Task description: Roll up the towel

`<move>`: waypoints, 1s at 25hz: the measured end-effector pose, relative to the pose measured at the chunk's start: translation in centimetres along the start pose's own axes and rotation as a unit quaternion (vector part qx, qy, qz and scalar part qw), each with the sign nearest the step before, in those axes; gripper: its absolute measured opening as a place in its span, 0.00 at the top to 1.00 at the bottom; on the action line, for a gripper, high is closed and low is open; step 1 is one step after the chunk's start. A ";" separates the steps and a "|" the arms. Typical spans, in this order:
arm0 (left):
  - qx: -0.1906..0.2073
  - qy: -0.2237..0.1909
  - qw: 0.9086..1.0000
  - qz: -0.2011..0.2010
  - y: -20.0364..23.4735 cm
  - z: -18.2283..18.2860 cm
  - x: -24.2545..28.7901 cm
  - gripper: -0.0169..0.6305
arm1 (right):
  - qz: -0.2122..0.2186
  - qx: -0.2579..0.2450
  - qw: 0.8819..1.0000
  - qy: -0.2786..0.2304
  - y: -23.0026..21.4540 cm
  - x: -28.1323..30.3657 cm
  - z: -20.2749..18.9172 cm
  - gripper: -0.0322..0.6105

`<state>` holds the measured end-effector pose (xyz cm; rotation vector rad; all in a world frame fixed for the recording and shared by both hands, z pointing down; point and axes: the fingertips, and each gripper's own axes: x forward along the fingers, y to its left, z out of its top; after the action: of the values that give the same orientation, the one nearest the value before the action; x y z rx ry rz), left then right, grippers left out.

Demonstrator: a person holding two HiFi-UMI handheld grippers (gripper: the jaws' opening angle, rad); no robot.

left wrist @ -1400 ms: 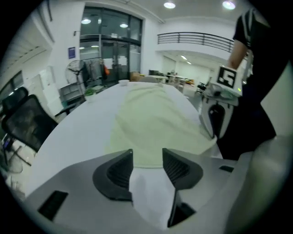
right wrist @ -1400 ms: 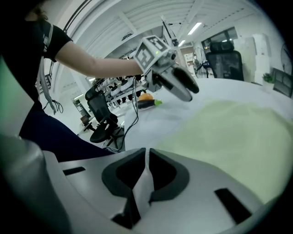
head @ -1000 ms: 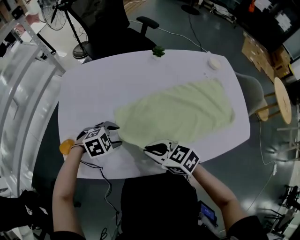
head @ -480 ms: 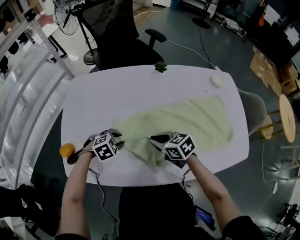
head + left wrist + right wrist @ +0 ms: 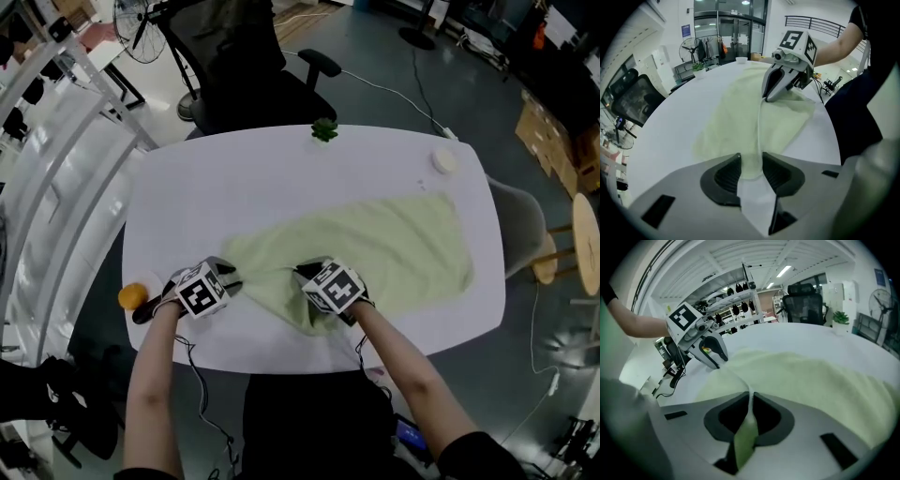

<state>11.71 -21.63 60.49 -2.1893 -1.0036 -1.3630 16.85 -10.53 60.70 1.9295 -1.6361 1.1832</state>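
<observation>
A pale green towel point(image 5: 384, 246) lies spread across the white table point(image 5: 234, 178). My left gripper point(image 5: 228, 275) sits at its near left corner. In the left gripper view the corner point(image 5: 749, 165) is pinched between the pads of the left gripper point(image 5: 751, 159), whose jaws closed in and have just been opening slightly. My right gripper point(image 5: 306, 273) is shut on the towel's near edge, a thin fold of cloth point(image 5: 749, 427) running between the pads of the right gripper point(image 5: 751, 401). A taut ridge of cloth point(image 5: 759, 123) joins the two grippers.
An orange object point(image 5: 131, 296) rests near the table's left front edge. A small green plant point(image 5: 324, 130) and a white round object point(image 5: 443, 161) stand along the far edge. A black office chair point(image 5: 248, 66) is behind the table. Cables hang off the front edge.
The right gripper has carried the towel's near edge away from the table's front edge, bunching a fold beneath it. The left gripper has shifted onto the towel's corner and narrowed its jaws.
</observation>
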 end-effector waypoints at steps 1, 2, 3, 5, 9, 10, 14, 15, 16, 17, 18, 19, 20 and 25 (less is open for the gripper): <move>-0.003 -0.001 1.000 0.007 0.1 0.0 0.0 0.72 | 0.001 -0.001 1.000 -0.006 -0.1 -0.3 0.1 0.87; -0.006 0.000 1.000 0.015 0.1 -0.1 -0.1 0.71 | 0.000 -0.001 1.000 -0.015 -0.3 -0.8 0.3 0.80; -0.008 0.002 1.000 0.024 0.2 -0.2 -0.2 0.69 | -0.002 -0.002 1.000 -0.025 -0.6 -1.6 0.5 0.74; -0.007 0.007 0.999 0.043 0.5 -0.3 -0.6 0.63 | -0.009 -0.007 0.999 -0.044 -1.5 -3.5 1.0 0.66; 0.014 0.007 0.997 0.081 0.2 0.0 -2.9 0.58 | 0.001 -0.040 0.996 -0.075 -1.2 -8.4 1.6 0.64; 0.027 0.003 0.996 0.087 -0.2 0.3 -3.6 0.58 | 0.013 -0.054 0.996 -0.076 -0.4 -9.5 1.5 0.64; 0.104 -0.008 0.992 0.075 -3.7 1.0 -4.9 0.59 | 0.064 -0.129 0.987 -0.065 4.7 -11.5 -0.1 0.65; 0.125 -0.008 0.990 0.068 -4.5 1.0 -4.7 0.58 | 0.071 -0.150 0.984 -0.060 6.0 -11.4 -0.5 0.65; 0.147 -0.008 0.987 0.061 -5.3 0.8 -4.4 0.58 | 0.076 -0.173 0.980 -0.054 7.4 -11.2 -0.9 0.65; 0.169 -0.008 0.984 0.054 -5.9 0.6 -3.9 0.58 | 0.076 -0.196 0.977 -0.045 8.6 -10.7 -1.5 0.65; 0.191 -0.008 0.980 0.048 -6.5 0.3 -3.5 0.58 | 0.075 -0.216 0.973 -0.035 9.8 -10.1 -2.1 0.65; 0.214 -0.007 0.976 0.044 -6.9 0.0 -3.0 0.58 | 0.073 -0.230 0.970 -0.024 10.9 -9.4 -2.8 0.65; 0.236 -0.006 0.971 0.043 -7.1 -0.2 -2.6 0.58 | 0.069 -0.238 0.969 -0.012 11.8 -8.7 -3.6 0.65; 0.317 -0.009 0.947 0.052 -5.6 -0.9 -1.7 0.61 | 0.001 -0.251 0.966 0.052 13.2 -5.5 -7.2 0.64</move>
<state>6.58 -19.07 59.13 -1.7350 -1.1201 -0.8157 2.06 -5.48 57.50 1.5197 -1.6798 0.7538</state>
